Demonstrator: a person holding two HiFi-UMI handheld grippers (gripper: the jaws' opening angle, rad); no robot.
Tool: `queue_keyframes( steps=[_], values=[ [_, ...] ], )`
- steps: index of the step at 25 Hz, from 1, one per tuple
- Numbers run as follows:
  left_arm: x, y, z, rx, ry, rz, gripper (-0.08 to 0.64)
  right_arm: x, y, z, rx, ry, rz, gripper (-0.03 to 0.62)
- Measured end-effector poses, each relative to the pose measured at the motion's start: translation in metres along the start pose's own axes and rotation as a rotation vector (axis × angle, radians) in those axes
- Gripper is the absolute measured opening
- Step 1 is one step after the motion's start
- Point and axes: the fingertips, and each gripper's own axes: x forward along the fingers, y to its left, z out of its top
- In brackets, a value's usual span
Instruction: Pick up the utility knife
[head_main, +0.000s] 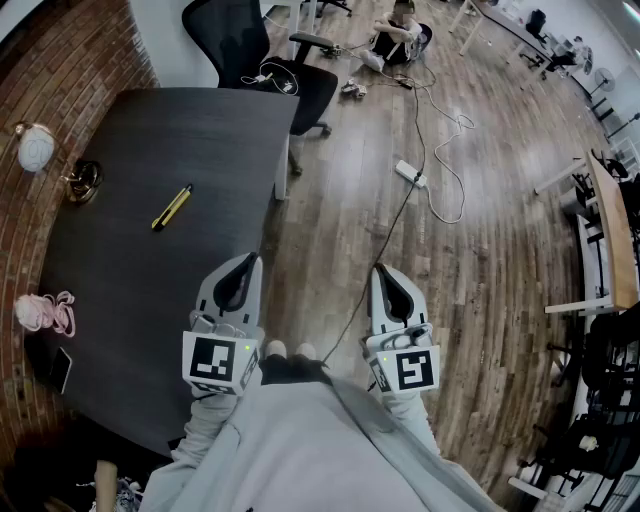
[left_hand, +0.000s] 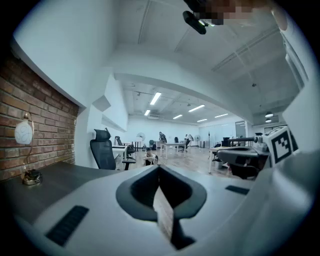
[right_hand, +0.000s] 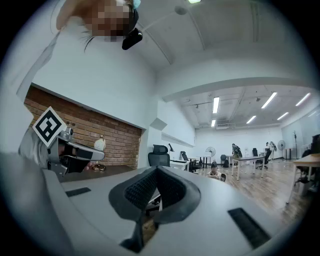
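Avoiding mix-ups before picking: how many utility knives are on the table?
1. The yellow utility knife lies on the table beyond the left gripper; the table's near corner is hidden.

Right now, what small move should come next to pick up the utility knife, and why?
Probably reach the left gripper forward toward the utility knife and open it: it hangs shut, empty, short of the knife, which lies untouched on the table.

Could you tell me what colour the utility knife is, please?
Utility knife: yellow with dark trim; best in head view.
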Motion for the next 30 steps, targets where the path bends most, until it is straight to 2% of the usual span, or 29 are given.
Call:
queue_keyframes(
  steps=[5, 14, 18, 23, 30],
  values=[
    [0.014, -0.013, 0.002, -0.002, 0.004, -0.016, 0.020, 0.000, -0.018, 0.000, 0.003, 0.000, -0.005, 0.018],
    [0.034, -0.022, 0.002, 0.002, 0.012, 0.008, 0.020, 0.005, -0.038, -0.012, 0.016, 0.013, 0.023, 0.018],
    [0.039, -0.024, -0.006, -0.023, 0.032, 0.010, 0.020, 0.005, -0.047, -0.018, 0.015, 0.035, 0.031, 0.018],
    [0.063, 0.006, -0.004, -0.029, 0.035, 0.020, 0.020, 0.043, -0.050, -0.027, 0.022, 0.043, 0.038, 0.018],
    [0.136, 0.046, 0.004, -0.026, 0.022, 0.024, 0.020, 0.123, -0.074, -0.035, 0.014, 0.056, 0.053, 0.018]
  ],
)
